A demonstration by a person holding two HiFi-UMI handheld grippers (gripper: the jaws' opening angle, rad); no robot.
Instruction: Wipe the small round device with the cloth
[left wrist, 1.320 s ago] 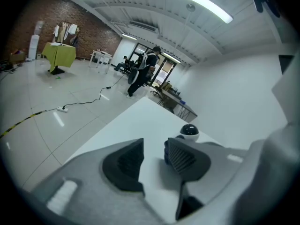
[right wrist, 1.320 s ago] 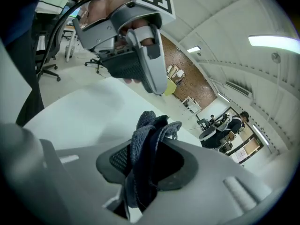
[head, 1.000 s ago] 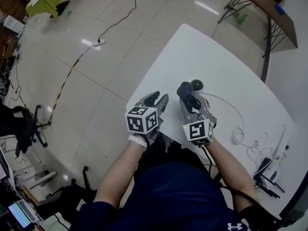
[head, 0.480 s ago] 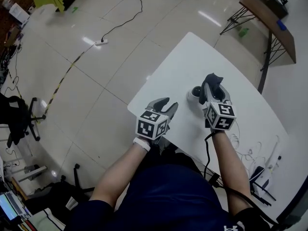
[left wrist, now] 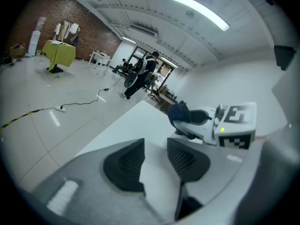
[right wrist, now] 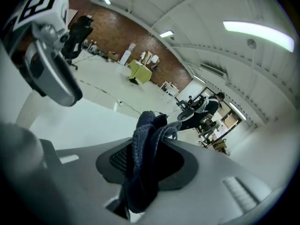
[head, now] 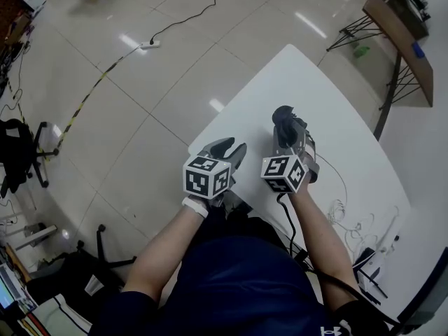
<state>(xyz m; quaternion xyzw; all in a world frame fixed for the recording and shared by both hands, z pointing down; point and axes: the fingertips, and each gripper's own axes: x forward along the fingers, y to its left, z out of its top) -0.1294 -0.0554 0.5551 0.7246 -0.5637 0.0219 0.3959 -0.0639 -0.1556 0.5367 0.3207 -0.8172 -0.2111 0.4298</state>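
- The right hand-held gripper (head: 285,120) has its jaws closed on a dark blue knitted cloth (right wrist: 143,172). In the right gripper view the cloth fills the gap between the two black ribbed pads. It sticks out past the tips in a bunched fold and also hangs down behind them.
- In the head view this gripper lies low over the white worktop (head: 308,82), near the middle of its near half. The cloth is at its front end and points away from the person.
- The small round device is not clearly visible in any view. In the head view the right gripper and the cloth cover the place in front of it.
- The left hand-held gripper (left wrist: 155,146) has its jaws partly apart, and they have just been closing a little. Nothing is between them. Only the bare white surface shows in the gap.
- In the head view the left gripper is at the near corner of the worktop, just beside the right one and not touching it.
- Thin white cables (head: 350,222) lie in loops on the worktop at the person's right side, apart from both grippers.
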